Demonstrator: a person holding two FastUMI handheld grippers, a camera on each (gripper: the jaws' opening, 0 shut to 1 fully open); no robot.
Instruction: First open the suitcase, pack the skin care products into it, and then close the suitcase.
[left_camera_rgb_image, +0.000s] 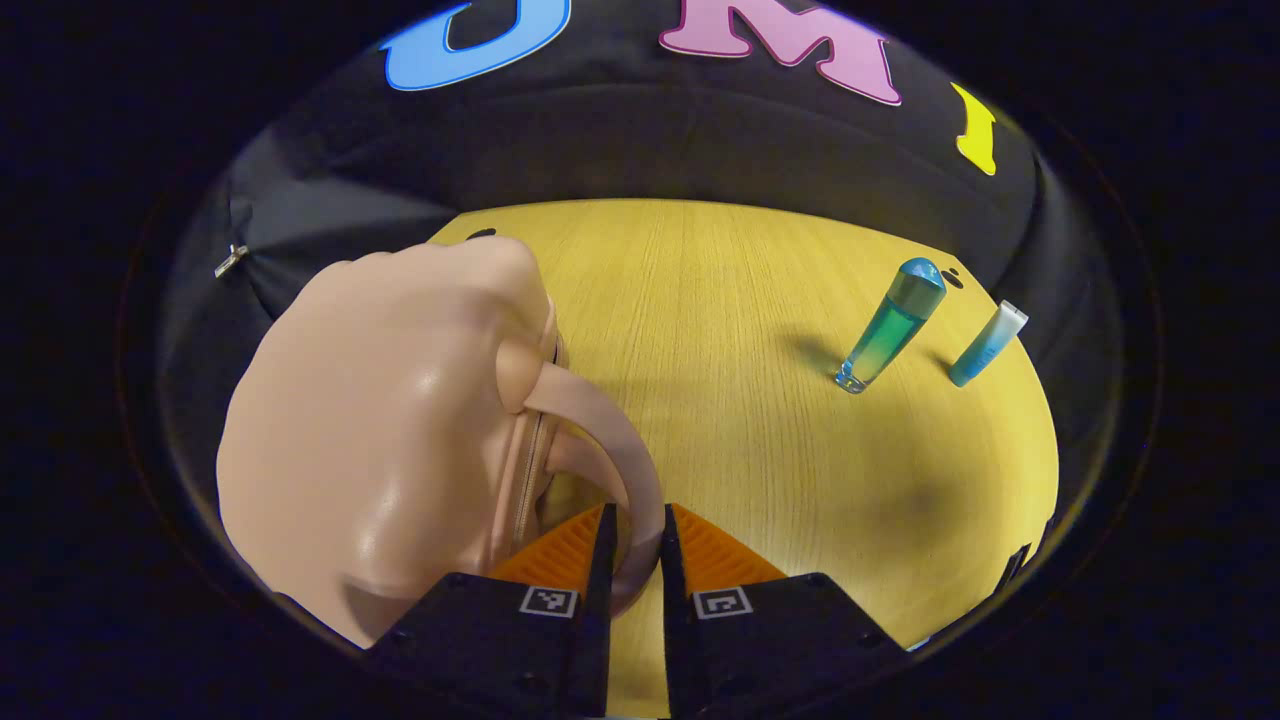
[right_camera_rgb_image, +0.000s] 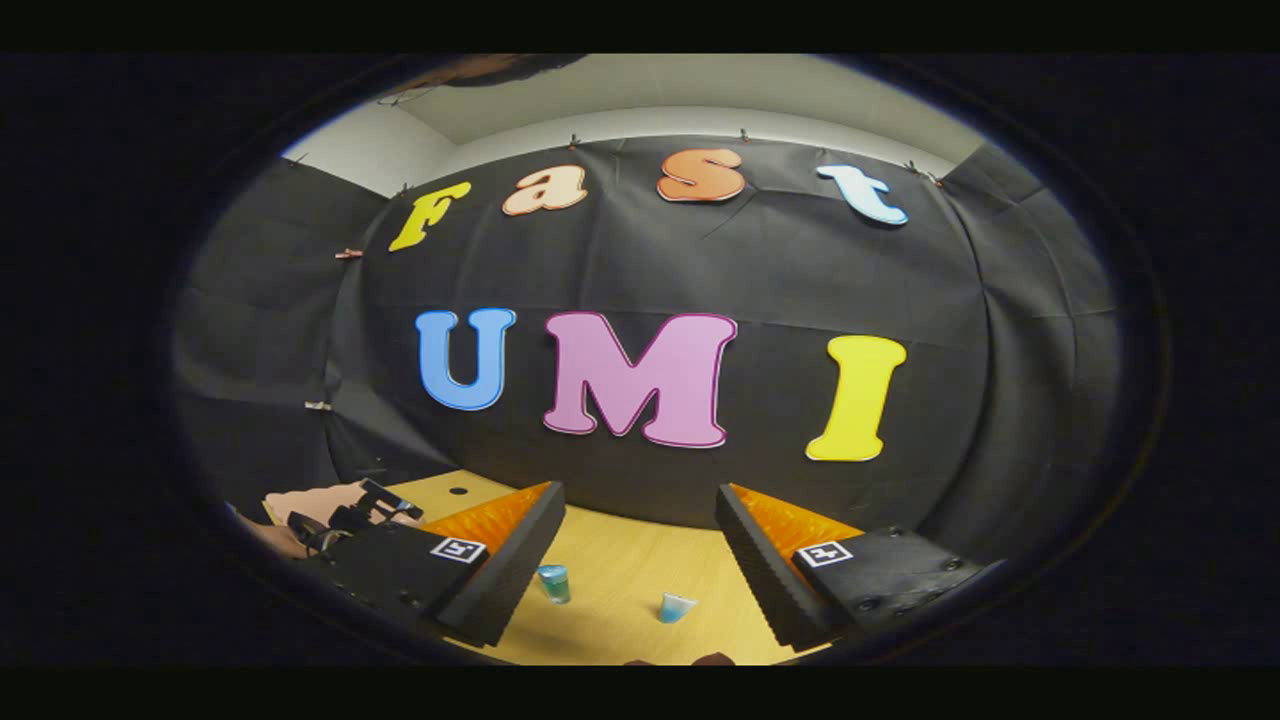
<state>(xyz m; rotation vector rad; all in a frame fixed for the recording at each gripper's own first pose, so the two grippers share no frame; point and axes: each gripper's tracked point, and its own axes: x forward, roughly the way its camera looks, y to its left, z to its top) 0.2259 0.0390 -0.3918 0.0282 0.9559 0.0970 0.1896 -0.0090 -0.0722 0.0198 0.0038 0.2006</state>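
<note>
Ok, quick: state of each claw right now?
Left claw: shut on the suitcase handle.
Right claw: open, holding nothing, above the table.

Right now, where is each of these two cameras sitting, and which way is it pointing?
Left gripper view: rides the left gripper, looking down along its fingers at the pink suitcase, whose handle they clamp.
Right gripper view: rides the right gripper, held above the table, fingers apart, facing the booth wall.
Shared: the tall bottle, the small tube and the table.
</note>
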